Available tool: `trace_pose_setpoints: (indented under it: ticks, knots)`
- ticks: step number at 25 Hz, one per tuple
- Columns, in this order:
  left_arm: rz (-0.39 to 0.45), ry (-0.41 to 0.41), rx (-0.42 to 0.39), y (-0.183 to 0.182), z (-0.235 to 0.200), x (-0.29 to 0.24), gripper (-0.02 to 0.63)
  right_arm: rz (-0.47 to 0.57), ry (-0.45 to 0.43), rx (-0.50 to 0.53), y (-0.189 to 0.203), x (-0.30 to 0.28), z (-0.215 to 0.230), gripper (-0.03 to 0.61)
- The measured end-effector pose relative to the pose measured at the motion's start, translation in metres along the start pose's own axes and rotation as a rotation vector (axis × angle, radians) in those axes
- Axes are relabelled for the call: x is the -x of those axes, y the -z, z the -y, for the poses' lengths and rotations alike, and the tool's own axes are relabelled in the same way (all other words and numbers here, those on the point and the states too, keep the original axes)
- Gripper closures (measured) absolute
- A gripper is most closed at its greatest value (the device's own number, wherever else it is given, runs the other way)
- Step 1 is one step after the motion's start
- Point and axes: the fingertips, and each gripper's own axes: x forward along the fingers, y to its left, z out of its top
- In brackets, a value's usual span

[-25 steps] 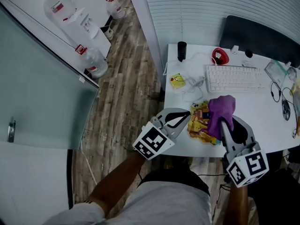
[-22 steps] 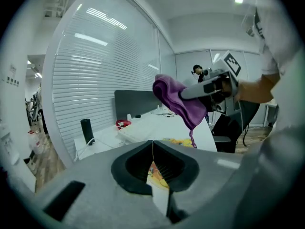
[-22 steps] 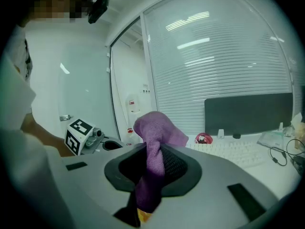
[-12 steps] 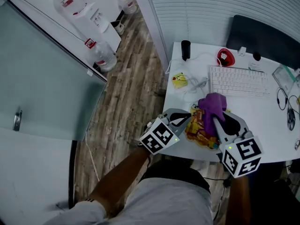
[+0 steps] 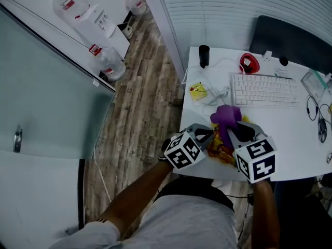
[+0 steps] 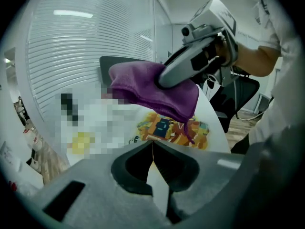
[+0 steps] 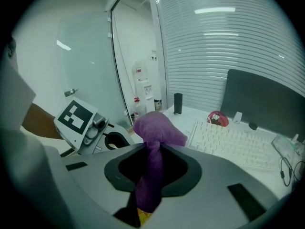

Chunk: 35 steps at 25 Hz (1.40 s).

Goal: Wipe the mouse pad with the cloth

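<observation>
**Item:** desk wipe, cloth in hand, pad not yet rubbed as far as can be judged

**Task things**
- Mouse pad (image 5: 222,150): colourful print, flat on the white table (image 5: 290,139), on the near side of the keyboard (image 5: 265,91), at the table's front edge.
- Cloth (image 5: 226,116): purple, bunched, between the keyboard and the mouse pad, held up over the pad's far part. No view settles whether its hanging end touches the pad.

**Tongs**
- Right gripper (image 7: 153,149): jaws pinching the cloth, with a twisted tail running down through them and a loose bunch beyond the tips.
- Left gripper (image 6: 152,144): jaws pressed together, tips at the pad's near-left edge. It cannot be made out whether they nip that edge or only rest by it.

**Risks, as judged**
- The cloth is held by a narrow twist. A firm stroke could pull it out of the jaws, or let hard jaw tips scrape the pad.
- If the pad is not pinned, a stroke away from the keyboard could slide it off the front edge of the table.
- A stroke towards the keyboard could carry the loose bunch into the keys.

**Surroundings, placed from the keyboard**
- Just left: white cable (image 5: 218,95) and a small yellow item (image 5: 196,91), near the pad's far-left corner and the likeliest snag.
- Behind-left: black cylinder (image 5: 204,56) and a red object (image 5: 248,63).
- Behind: dark screen (image 5: 290,38).
- Right: black cable (image 5: 305,104).
- Far left, on the floor: water dispenser (image 5: 85,14), well apart
</observation>
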Motion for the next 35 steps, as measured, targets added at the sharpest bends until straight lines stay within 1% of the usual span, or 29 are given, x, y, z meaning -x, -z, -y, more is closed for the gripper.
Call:
trace_pose_setpoints:
  ticks: [4,11,19,25,29,35]
  knots:
    - [-0.037,0.021,-0.022,0.008,0.001,-0.006,0.598,-0.079,-0.007,0.027,0.008,-0.019,-0.005,0.513]
    - [-0.088,0.042,-0.037,0.020,0.002,-0.015,0.598,-0.197,-0.013,0.077,0.023,-0.048,-0.010,0.514]
    - [-0.119,0.047,-0.042,0.025,0.003,-0.022,0.598,-0.299,-0.033,0.096,0.044,-0.074,-0.012,0.512]
    - [-0.138,0.050,-0.045,0.027,0.003,-0.025,0.598,-0.352,-0.042,0.090,0.059,-0.083,-0.008,0.512]
    - [-0.141,0.050,-0.043,0.027,0.003,-0.026,0.598,-0.356,-0.019,0.084,0.066,-0.080,0.007,0.512]
    - [-0.145,0.048,-0.038,0.028,0.003,-0.026,0.598,-0.365,0.071,0.023,0.080,-0.051,0.052,0.512]
